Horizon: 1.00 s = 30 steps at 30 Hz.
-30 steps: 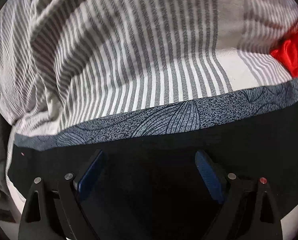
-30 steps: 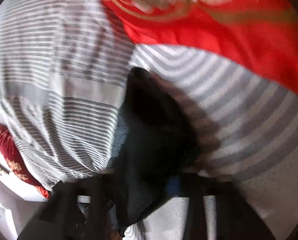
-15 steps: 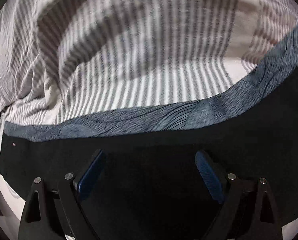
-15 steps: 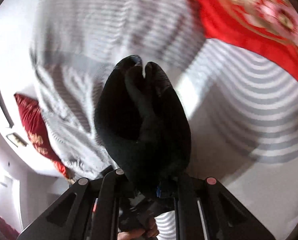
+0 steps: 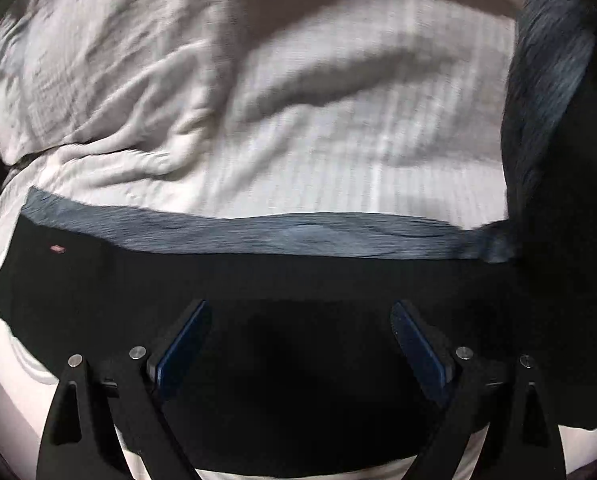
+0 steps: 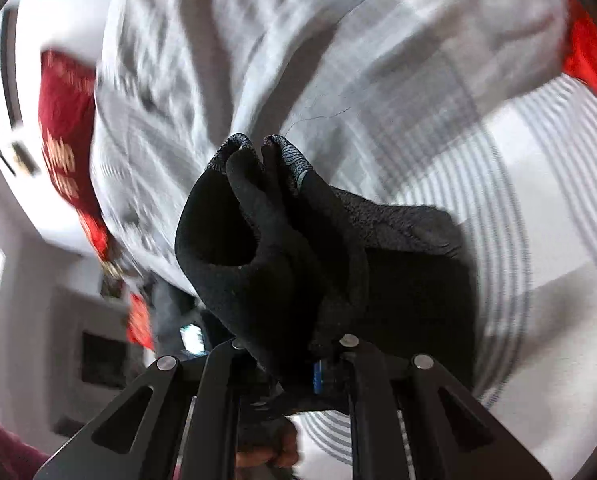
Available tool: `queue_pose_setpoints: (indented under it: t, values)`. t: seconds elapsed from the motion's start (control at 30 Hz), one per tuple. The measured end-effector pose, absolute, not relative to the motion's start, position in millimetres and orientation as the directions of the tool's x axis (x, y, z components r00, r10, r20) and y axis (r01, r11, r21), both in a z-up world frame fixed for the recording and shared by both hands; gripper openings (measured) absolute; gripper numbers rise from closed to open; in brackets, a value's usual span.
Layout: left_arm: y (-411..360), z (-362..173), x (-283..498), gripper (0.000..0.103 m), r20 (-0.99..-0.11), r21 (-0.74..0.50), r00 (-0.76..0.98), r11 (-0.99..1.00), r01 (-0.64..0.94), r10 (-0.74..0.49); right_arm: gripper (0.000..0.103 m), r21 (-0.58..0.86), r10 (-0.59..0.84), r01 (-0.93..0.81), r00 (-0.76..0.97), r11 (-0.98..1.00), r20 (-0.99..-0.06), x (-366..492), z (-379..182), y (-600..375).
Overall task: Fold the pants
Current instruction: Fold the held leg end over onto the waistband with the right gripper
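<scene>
The black pants (image 5: 258,280) lie on a striped bedsheet (image 5: 298,120), their grey patterned waistband (image 5: 298,236) running across the left wrist view and rising at the right edge. My left gripper (image 5: 298,344) is open and hovers over the black fabric, blue pads (image 5: 182,344) wide apart. My right gripper (image 6: 294,364) is shut on a bunched part of the pants (image 6: 278,240), lifted above the bed, the waistband edge (image 6: 282,152) showing at the bunch's top.
The grey-and-white striped sheet (image 6: 478,160) is wrinkled. A red patterned cushion (image 6: 66,128) lies at the bed's left side and red cloth (image 6: 590,64) at the far right. A white wall and furniture (image 6: 26,280) stand beyond the bed.
My right gripper has lifted and swung the bunched pants, pulling the waistband's right end up and over. The left view has shifted; the left gripper stays open over the fabric.
</scene>
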State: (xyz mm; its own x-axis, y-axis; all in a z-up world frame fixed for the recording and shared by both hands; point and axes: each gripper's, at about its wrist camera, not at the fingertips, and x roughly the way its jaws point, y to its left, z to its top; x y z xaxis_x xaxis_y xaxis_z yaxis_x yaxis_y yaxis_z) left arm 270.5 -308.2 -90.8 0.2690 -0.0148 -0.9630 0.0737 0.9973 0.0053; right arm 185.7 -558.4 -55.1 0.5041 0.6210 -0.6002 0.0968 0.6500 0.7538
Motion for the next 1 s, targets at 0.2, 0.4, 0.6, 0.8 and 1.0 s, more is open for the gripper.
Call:
queue_pose_setpoints:
  t: [0.2,0.4,0.6,0.8,1.0]
  values:
    - [-244.4,-88.1,268.4,0.092,-0.963,0.084,0.26,0.996,0.029,0.073,0.013,0.602,0.552,0.047,0.347,0.797,-0.758,200.3,-93.1,-466.7]
    - [-179.3,-95.9,261.5,0.092,-0.964,0.14,0.218,0.989,-0.056,0.149,0.021,0.401,0.395,-0.027,0.247,0.916,-0.885,200.5,-129.3,-403.9]
    - [-136.2,-94.7,267.5,0.092,-0.965,0.143,0.206,0.983,-0.118,0.165,0.067,0.297,0.338,-0.203,0.211,0.933,-0.917,186.2,-109.4,-361.7]
    - [-149.8,-66.7,277.7,0.092,-0.958,0.101,0.263,0.993,-0.066,0.115,0.068,0.324,0.352,-0.152,0.232,0.934,-0.907,186.3,-69.3,-399.8]
    - [-201.6,-47.5,289.5,0.092,-0.951,0.001,0.308,1.0,0.029,-0.008,0.052,0.21,0.189,0.065,0.237,0.976,-0.953,227.4,-72.9,-471.2]
